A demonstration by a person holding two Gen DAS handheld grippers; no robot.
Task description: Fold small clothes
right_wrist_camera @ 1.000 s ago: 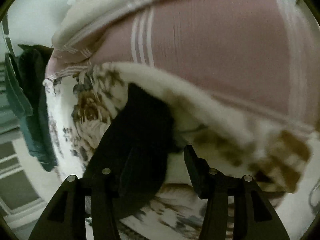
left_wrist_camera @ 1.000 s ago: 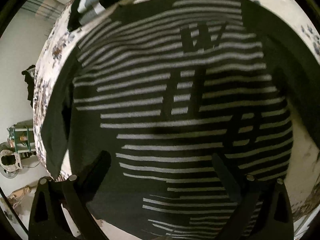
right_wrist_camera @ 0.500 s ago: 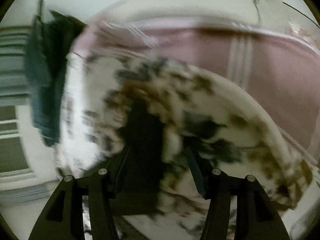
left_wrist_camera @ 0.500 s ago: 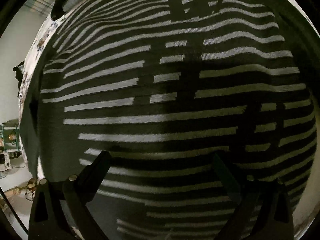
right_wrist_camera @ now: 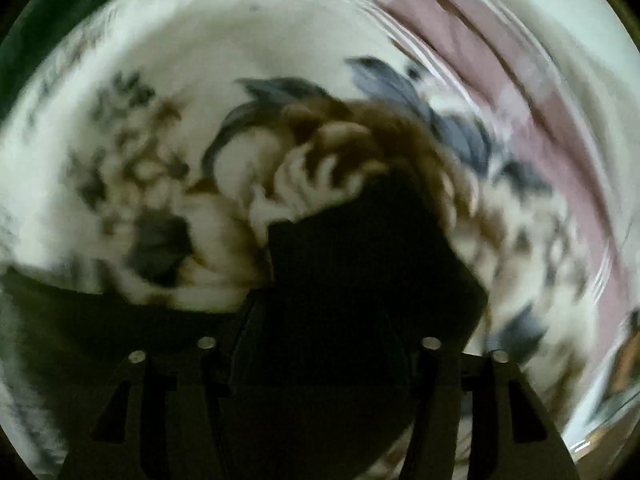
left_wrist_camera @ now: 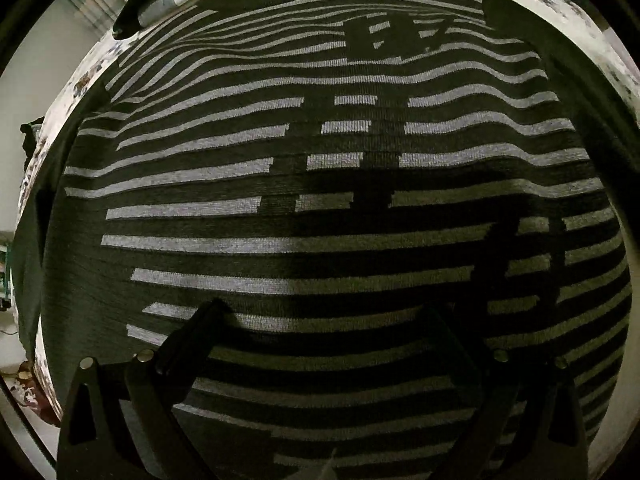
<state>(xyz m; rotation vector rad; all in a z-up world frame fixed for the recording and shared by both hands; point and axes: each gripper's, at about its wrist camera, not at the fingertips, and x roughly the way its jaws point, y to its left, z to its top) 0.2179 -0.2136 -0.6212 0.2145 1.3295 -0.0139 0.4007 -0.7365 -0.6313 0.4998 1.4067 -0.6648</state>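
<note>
The dark striped sweater (left_wrist_camera: 320,200) lies spread face up on the floral bedspread (left_wrist_camera: 560,4), its body flat and not visibly folded, so the folding looks barely begun: judging by this, a sleeve is only now being brought over and the body folds are all left.

The left gripper (left_wrist_camera: 324,320) hangs over the lower part of the sweater with its jaws wide apart and nothing between them; striped knit fills the whole gap and spreads ahead of the tips.

The right gripper (right_wrist_camera: 324,320) has just been closing its jaws, and a flap of dark fabric (right_wrist_camera: 360,264) sits between them, reaching ahead of the tips over the blurred bedspread. The jaws look clamped on that fabric, probably a sleeve of the sweater, though blur hides the pads.
</note>
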